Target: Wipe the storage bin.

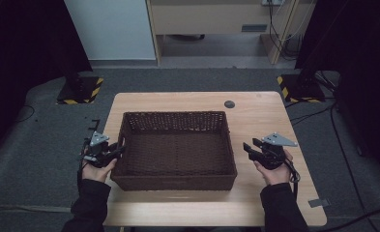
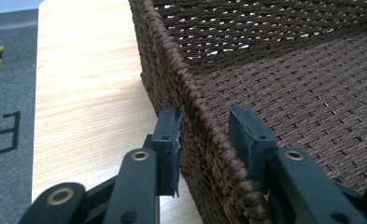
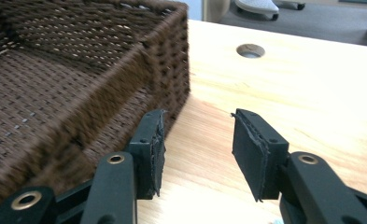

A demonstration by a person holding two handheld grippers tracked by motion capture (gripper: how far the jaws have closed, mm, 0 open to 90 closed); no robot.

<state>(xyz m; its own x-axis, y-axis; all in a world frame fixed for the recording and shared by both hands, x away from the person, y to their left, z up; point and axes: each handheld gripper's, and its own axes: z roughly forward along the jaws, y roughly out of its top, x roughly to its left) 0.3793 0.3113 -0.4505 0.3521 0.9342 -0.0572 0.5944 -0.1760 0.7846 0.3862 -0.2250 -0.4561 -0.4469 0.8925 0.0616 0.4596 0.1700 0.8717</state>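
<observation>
Brown woven basket [image 1: 175,151] set on the middle of the desk [image 1: 265,116], long side along the near edge. Left gripper [image 2: 203,133] astride the basket's left rim, one jaw outside the wall, one inside, spread with a gap either side of the braid, not pinching. Right gripper [image 3: 197,151] just off the basket's right wall, over bare desk, jaws spread, nothing between them. Round hole [image 3: 250,50] in the desktop toward the far right corner.
</observation>
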